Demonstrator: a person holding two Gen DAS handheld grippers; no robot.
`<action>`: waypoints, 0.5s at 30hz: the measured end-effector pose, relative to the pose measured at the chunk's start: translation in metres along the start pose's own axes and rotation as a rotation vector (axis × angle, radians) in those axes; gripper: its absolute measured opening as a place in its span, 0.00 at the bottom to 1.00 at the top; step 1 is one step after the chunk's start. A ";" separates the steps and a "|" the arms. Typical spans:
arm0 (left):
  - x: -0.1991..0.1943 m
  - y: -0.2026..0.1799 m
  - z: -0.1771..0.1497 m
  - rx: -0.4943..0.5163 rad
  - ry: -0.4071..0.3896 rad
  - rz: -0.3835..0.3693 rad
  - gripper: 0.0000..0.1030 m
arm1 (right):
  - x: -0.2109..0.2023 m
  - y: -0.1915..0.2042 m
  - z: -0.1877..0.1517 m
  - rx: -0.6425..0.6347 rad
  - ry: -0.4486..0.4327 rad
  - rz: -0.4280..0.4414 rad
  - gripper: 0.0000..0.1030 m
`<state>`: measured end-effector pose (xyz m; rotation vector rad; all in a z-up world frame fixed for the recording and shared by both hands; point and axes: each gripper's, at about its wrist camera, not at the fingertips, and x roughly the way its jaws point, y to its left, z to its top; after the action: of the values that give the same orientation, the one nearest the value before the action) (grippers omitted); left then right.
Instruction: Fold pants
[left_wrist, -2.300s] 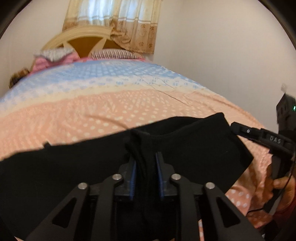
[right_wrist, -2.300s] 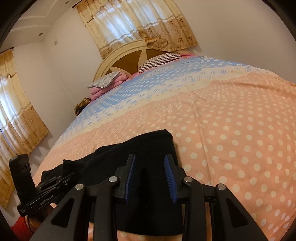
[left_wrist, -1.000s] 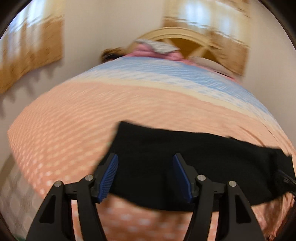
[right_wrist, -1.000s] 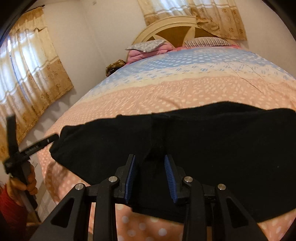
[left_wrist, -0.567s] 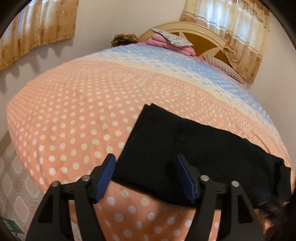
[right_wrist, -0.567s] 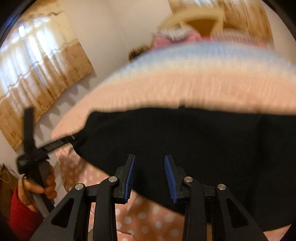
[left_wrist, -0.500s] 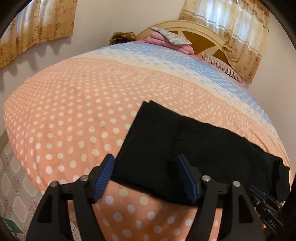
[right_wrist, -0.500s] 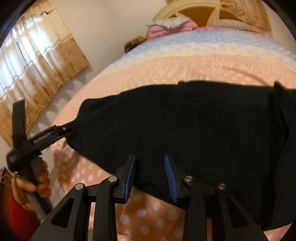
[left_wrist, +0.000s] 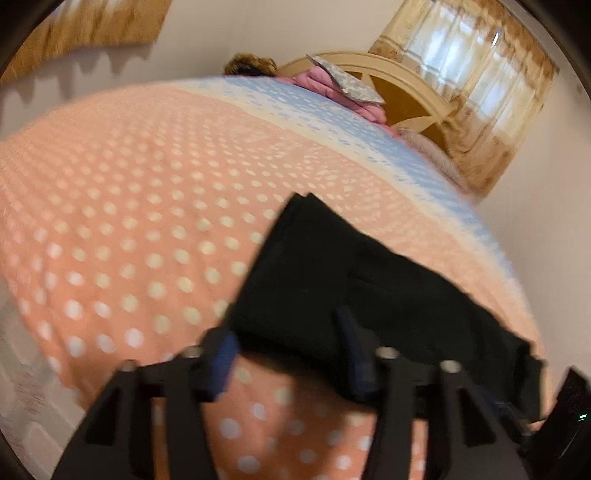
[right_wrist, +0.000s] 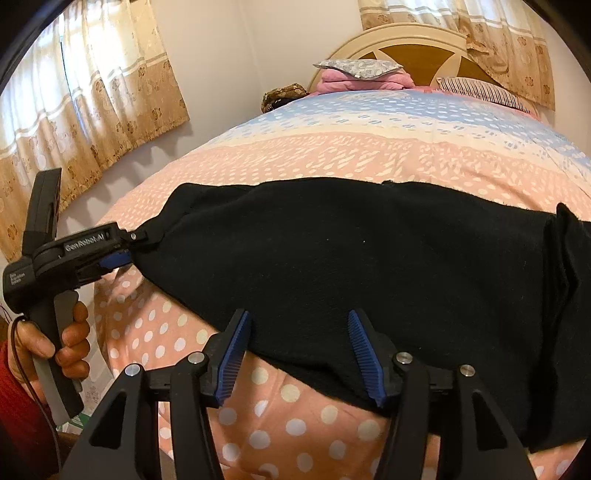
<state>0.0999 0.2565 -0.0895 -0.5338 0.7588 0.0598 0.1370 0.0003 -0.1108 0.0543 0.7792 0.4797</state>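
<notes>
**What your two wrist views fail to show**

Your left wrist view is motion-blurred throughout: the pants edges smear, and the left gripper pads lose their ribbing. At that frame's lower right, the right gripper is cut by the edge; its jaws can't be judged there. In your right wrist view, the pants run off the right edge, so that end is unseen. The cloth covers the bed beneath it. Whether the left gripper tips pinch the corner is unclear.
</notes>
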 end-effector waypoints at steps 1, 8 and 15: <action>0.001 0.003 0.001 -0.035 0.017 -0.050 0.36 | 0.000 0.000 0.000 0.001 -0.001 0.002 0.56; 0.002 0.001 -0.003 -0.084 0.014 -0.047 0.25 | -0.005 -0.002 -0.002 0.015 -0.006 0.024 0.56; -0.026 -0.051 0.010 0.076 -0.106 -0.016 0.23 | -0.050 -0.006 0.007 0.045 -0.121 0.091 0.56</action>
<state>0.0998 0.2212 -0.0439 -0.4607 0.6509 0.0436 0.1140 -0.0258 -0.0740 0.1596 0.6711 0.5404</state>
